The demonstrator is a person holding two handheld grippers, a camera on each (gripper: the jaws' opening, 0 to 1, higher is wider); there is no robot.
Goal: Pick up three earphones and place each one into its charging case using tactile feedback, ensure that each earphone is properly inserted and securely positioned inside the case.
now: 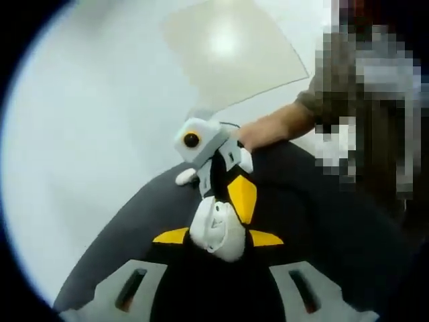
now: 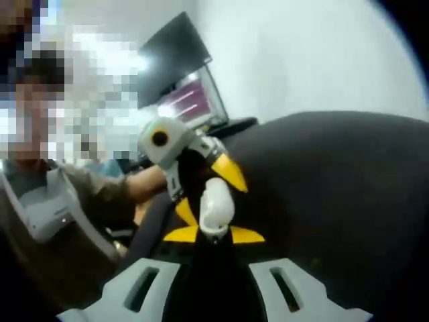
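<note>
- In the left gripper view, the left gripper has its yellow-tipped jaws pinching a white charging case, which looks open toward the other tool.
- Just beyond it in that view, the right gripper reaches in from the person's forearm above the dark bench; a small white piece by its tip may be an earphone, though I cannot tell.
- In the right gripper view, the right gripper has its jaws pressed on a white earphone, with the left gripper facing it closely.
- A monitor glows behind.
- Judged step: seating an earphone in the case. Next needs fine alignment, then a gentle push until it seats.
</note>
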